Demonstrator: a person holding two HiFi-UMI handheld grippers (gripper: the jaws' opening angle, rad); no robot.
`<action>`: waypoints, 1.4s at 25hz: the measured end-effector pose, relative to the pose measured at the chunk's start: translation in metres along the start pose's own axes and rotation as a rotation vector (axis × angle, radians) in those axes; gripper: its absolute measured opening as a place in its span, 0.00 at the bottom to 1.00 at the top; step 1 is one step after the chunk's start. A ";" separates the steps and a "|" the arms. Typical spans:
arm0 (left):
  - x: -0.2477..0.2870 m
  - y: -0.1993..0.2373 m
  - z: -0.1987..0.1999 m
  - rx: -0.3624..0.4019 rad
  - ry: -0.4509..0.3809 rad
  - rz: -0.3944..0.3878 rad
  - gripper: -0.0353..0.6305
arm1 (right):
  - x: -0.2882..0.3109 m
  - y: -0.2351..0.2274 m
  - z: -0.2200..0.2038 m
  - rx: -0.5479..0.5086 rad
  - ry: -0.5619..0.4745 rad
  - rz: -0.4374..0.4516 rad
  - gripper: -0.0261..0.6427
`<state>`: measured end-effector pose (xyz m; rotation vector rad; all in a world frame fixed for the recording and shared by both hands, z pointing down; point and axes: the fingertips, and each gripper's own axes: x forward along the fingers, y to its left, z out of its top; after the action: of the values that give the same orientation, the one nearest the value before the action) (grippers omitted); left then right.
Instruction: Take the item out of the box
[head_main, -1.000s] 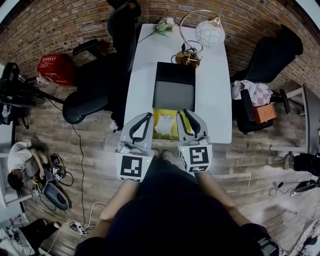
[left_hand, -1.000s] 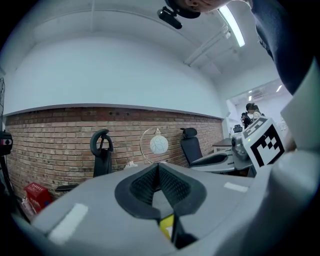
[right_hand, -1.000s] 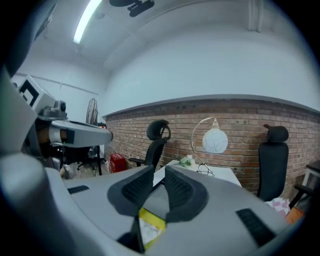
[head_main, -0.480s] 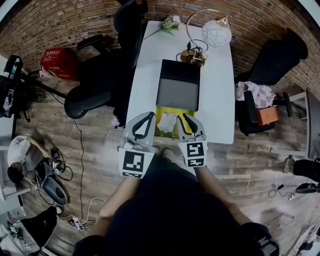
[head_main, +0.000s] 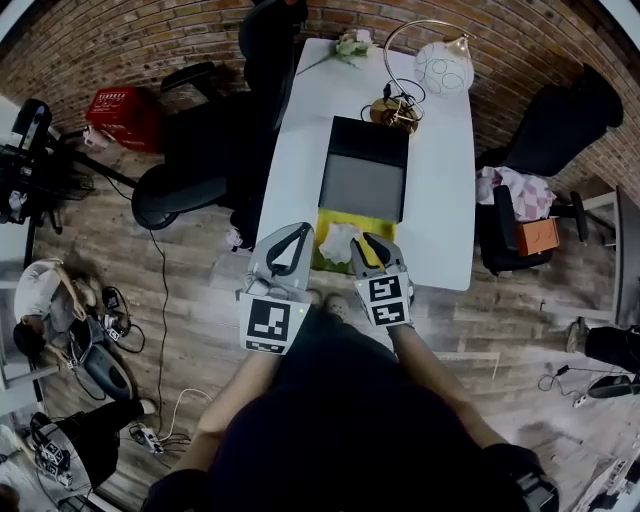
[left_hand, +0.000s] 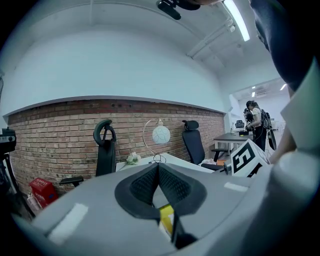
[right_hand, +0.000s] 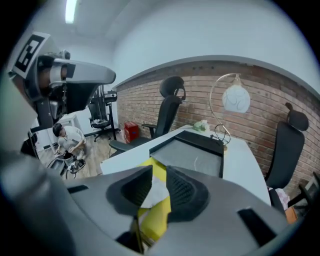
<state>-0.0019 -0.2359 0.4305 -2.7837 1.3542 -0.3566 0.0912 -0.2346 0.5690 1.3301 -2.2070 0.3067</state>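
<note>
The black box sits mid-tabletop, its grey floor bare. At 6 o'clock from it, by the near edge, lies the yellow packet with white paper on top, so the item looks already out of the box. The right gripper stands partly wide, the packet between its jaws with no clear squeeze. The left gripper is closed and empty at 9 o'clock of the packet. The step looks like lining up on the packet. Next: close the right gripper and lift.

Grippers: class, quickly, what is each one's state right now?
Left gripper: closed, holding nothing.
Right gripper: open; yellow box shows between its jaws.
</note>
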 end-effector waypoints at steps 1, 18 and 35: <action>-0.001 0.000 0.000 -0.001 0.001 0.003 0.07 | 0.002 0.001 -0.004 -0.007 0.021 0.011 0.16; -0.027 0.024 -0.014 -0.015 0.040 0.110 0.07 | 0.047 0.036 -0.048 -0.134 0.330 0.191 0.22; -0.051 0.053 -0.025 -0.039 0.071 0.216 0.07 | 0.071 0.043 -0.068 -0.192 0.479 0.209 0.20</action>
<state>-0.0782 -0.2275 0.4382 -2.6413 1.6755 -0.4277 0.0501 -0.2357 0.6676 0.8205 -1.9092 0.4292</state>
